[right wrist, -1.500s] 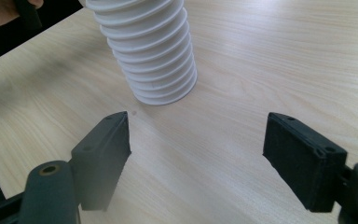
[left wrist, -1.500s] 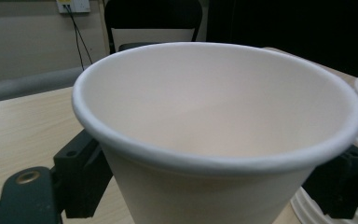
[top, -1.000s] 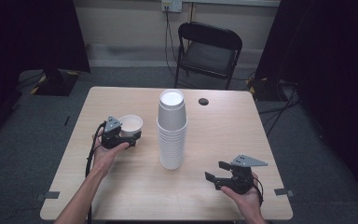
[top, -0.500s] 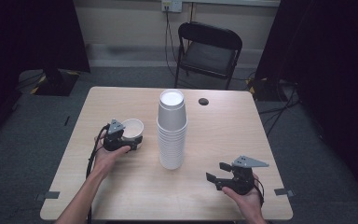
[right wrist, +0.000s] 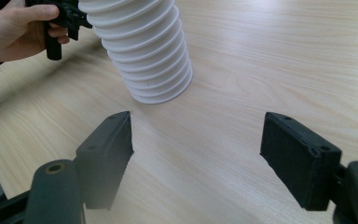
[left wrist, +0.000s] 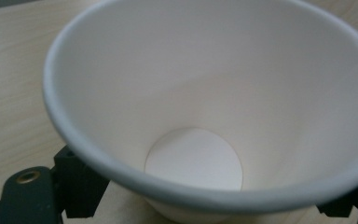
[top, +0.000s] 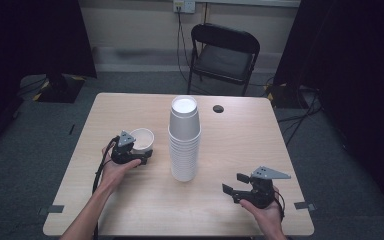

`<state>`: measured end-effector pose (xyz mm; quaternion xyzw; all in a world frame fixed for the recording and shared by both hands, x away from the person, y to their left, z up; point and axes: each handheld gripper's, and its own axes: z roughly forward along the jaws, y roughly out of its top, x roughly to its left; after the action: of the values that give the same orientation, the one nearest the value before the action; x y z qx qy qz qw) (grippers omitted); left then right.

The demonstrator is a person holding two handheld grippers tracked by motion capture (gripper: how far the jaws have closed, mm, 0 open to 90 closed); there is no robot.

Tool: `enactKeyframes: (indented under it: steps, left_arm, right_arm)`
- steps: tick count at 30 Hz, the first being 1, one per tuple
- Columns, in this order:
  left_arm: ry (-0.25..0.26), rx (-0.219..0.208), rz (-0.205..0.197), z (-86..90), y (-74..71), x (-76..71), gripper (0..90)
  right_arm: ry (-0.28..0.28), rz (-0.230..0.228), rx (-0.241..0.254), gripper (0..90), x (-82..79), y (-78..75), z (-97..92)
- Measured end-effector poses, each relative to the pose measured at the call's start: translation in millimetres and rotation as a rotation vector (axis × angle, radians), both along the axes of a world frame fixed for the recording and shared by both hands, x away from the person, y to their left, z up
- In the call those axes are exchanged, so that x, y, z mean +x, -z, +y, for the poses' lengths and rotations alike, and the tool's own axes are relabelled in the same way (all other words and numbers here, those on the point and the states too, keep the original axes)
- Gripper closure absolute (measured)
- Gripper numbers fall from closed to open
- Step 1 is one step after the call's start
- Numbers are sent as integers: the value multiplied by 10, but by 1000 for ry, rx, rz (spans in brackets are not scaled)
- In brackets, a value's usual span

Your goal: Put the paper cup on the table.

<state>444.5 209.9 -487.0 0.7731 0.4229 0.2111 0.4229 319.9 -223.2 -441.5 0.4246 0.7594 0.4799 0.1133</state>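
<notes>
Cup (top: 141, 137) sits upright on worktop (top: 230, 210), left of stack (top: 184, 140); thin paper, light, crushes easily, so take it low on the wall, gently; left tongs (top: 139, 153) clamp its sides; right tongs (top: 234, 184) gape, empty.

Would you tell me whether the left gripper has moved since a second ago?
Yes: the left gripper with its cup drifted slightly toward the person, away from the stack.
</notes>
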Motion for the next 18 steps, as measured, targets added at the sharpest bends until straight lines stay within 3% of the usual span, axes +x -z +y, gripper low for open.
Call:
enactKeyframes:
  steps: [4,10,14,15,18]
  left_arm:
    - [-3,-9,12,35,-30,-31,155]
    - [11,21,3,117,-92,-128,155]
    - [-12,59,6,170,-90,-196,155]
    - [-19,36,15,190,-96,-216,155]
    - [-20,25,25,229,-116,-280,155]
  right_arm:
    - [3,2,-4,249,-6,4,6]
    - [3,-17,-6,249,-51,-32,25]
    - [8,-20,-4,249,-55,-42,12]
    - [11,-20,-4,248,-49,-39,10]
    - [13,-14,-6,248,-24,-30,7]
